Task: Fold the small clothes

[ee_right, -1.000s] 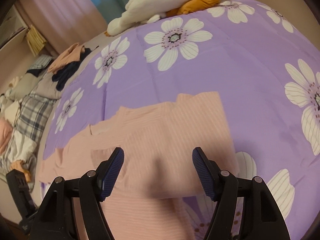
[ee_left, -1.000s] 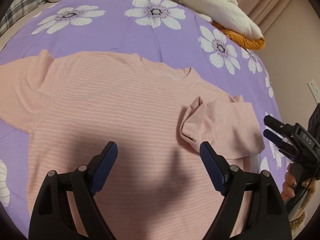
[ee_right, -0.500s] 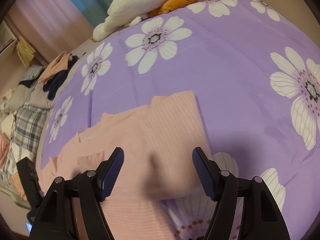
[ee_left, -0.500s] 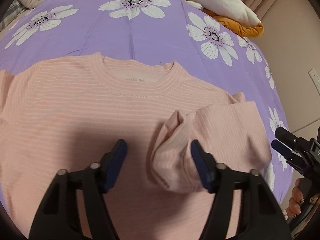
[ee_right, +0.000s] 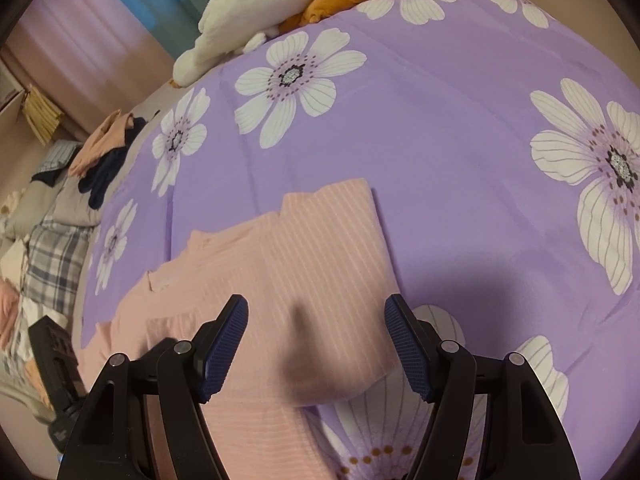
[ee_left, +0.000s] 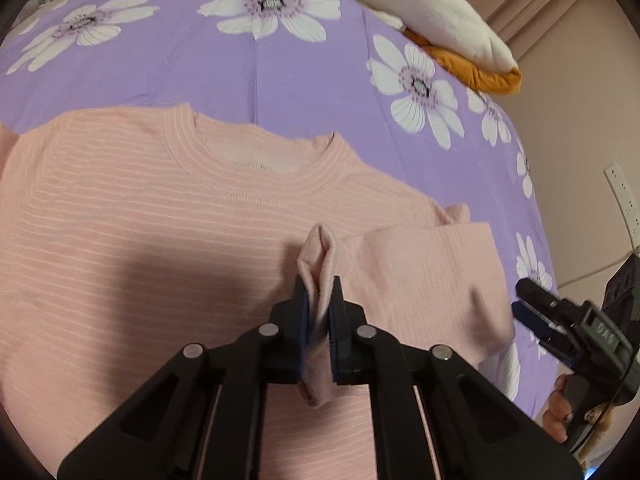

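A pink striped shirt lies flat, neckline away from me, on a purple flowered bedspread. Its right sleeve is folded in over the chest. My left gripper is shut on the cuff end of that sleeve, and a pinched ridge of fabric sticks up between the pads. At the shirt's right edge my right gripper is held by a hand. In the right wrist view that right gripper stands open just above the folded sleeve, with nothing gripped.
A white and orange plush bundle lies at the far side of the bed. A pile of other clothes and plaid bedding sit off to the left. The bed's edge and a wall socket are at the right.
My left gripper slid forward to the sleeve's cuff end and closed on it, bunching the fabric into a ridge. The right gripper stayed open, almost still.
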`<state>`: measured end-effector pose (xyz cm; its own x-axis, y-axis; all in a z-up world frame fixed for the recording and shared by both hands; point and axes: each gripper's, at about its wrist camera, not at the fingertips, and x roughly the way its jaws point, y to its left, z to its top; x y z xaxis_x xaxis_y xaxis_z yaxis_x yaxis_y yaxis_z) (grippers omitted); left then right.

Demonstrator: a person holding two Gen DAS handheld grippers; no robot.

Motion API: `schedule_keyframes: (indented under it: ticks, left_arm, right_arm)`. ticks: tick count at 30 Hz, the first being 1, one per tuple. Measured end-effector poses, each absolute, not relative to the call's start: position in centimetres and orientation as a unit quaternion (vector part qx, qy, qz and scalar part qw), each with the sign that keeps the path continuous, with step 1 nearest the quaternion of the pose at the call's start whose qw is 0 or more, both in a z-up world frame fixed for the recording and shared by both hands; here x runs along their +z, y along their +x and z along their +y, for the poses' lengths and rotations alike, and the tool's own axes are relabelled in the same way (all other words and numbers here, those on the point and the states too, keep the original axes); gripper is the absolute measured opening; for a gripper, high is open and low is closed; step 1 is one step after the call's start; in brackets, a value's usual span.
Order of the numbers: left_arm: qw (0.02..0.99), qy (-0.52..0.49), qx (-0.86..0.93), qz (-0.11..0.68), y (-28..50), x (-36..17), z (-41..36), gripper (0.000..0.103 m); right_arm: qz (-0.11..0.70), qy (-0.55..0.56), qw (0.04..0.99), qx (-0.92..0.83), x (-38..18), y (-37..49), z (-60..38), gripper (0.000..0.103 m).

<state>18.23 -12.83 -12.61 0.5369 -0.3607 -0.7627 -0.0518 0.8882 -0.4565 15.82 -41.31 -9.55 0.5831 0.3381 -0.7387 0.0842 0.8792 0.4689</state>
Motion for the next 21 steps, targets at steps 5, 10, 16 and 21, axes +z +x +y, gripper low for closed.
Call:
schedule_keyframes:
  ticks: [5, 10, 16, 21]
  left_arm:
    - [0.862, -0.235, -0.083, 0.442, 17.7, -10.3, -12.0, 0.007]
    - [0.883, -0.222, -0.067, 0.407, 17.2, -7.5, -11.4, 0.007]
    - [0.898, -0.219, -0.054, 0.378, 17.1, -4.9, -9.5, 0.007]
    - [0.901, -0.231, -0.037, 0.364, 16.7, -4.0, -7.6, 0.006]
  right_arm:
    - [0.449, 0.234, 0.859, 0.073, -9.4, 15.8, -41.3, 0.070]
    - [0.446, 0.235, 0.860, 0.074, -9.4, 15.7, -41.4, 0.070]
    - [0.442, 0.239, 0.861, 0.074, -9.4, 15.8, -41.5, 0.070]
    - [0.443, 0.240, 0.860, 0.078, -9.5, 15.9, -41.3, 0.070]
